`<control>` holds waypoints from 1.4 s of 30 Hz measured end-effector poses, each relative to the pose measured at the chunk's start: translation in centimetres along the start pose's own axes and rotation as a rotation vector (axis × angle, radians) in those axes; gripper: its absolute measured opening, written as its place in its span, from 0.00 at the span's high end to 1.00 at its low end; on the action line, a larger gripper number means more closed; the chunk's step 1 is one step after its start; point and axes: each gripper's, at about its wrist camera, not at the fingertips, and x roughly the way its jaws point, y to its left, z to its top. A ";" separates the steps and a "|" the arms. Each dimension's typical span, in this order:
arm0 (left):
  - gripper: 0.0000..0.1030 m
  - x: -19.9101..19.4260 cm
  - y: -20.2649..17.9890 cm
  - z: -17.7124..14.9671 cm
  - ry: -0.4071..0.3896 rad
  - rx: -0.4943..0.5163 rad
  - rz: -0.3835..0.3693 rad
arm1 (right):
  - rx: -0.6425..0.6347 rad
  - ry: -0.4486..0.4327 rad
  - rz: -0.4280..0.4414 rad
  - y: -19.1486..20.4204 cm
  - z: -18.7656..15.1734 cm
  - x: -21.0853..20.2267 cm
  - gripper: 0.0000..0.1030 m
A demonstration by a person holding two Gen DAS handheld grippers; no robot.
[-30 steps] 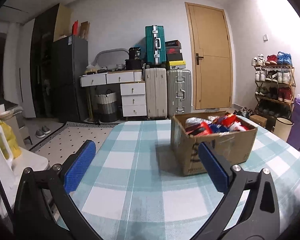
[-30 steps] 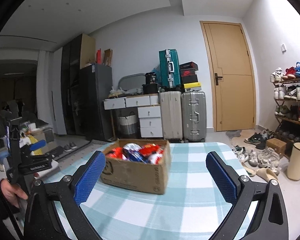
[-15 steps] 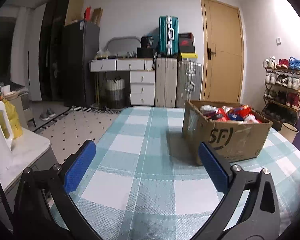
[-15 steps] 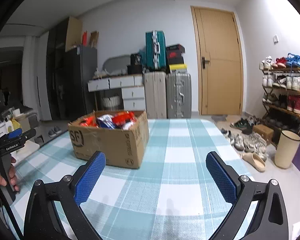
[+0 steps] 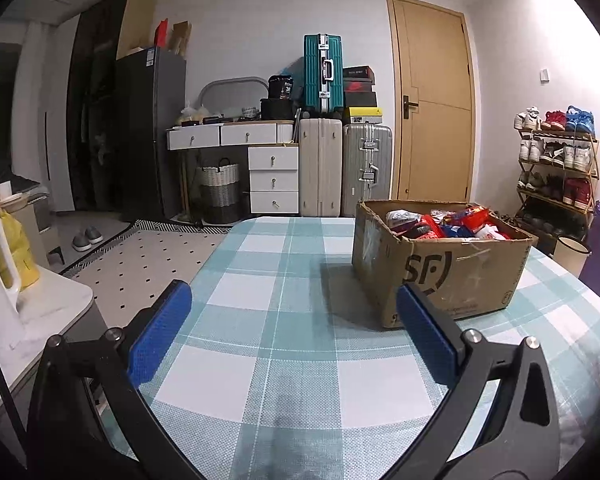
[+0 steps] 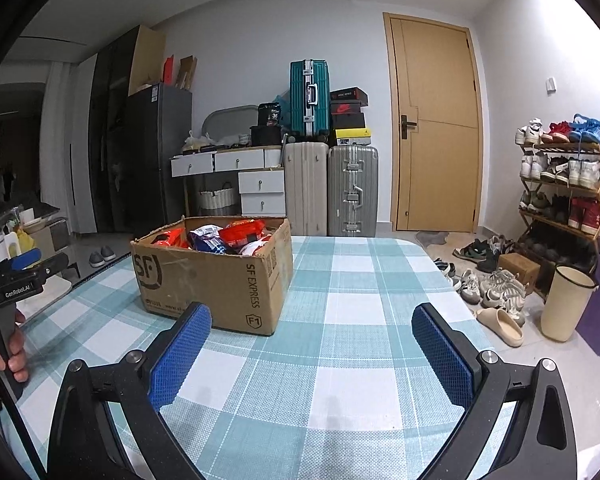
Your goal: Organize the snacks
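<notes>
Both grippers are hovering spread and empty over the checked table, with the snack box sitting ahead.

The left gripper [image 5: 292,328] is hanging above the table [image 5: 284,264] with its blue pads wide apart, nothing between them. The right gripper [image 6: 312,344] is likewise gaping open over the cloth. The cardboard box [image 6: 216,276], filled with red and blue snack packets [image 6: 236,234], is resting toward the table's far edge, apart from both grippers. A door [image 6: 436,128] and suitcases [image 6: 352,190] are standing against the far wall.
</notes>
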 end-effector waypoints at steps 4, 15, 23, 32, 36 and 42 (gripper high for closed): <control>0.01 0.3 -0.2 -0.1 0.001 0.008 -0.022 | -0.007 0.000 -0.001 0.0 0.0 -0.1 0.01; 0.01 0.6 -0.3 -0.2 -0.001 0.008 -0.021 | -0.011 -0.002 -0.002 0.0 -0.1 -0.2 0.01; 0.01 0.5 -0.3 -0.2 -0.001 0.007 -0.019 | -0.012 -0.003 -0.003 0.1 -0.1 -0.2 0.01; 0.01 0.5 -0.2 -0.2 0.000 0.006 -0.017 | -0.010 -0.002 -0.001 0.0 -0.1 -0.2 0.01; 0.01 0.5 -0.2 -0.2 -0.001 0.006 -0.017 | -0.011 -0.003 -0.002 0.1 -0.1 -0.2 0.01; 0.01 0.6 -0.2 -0.3 -0.001 0.006 -0.017 | -0.010 -0.003 -0.002 0.0 -0.1 -0.2 0.01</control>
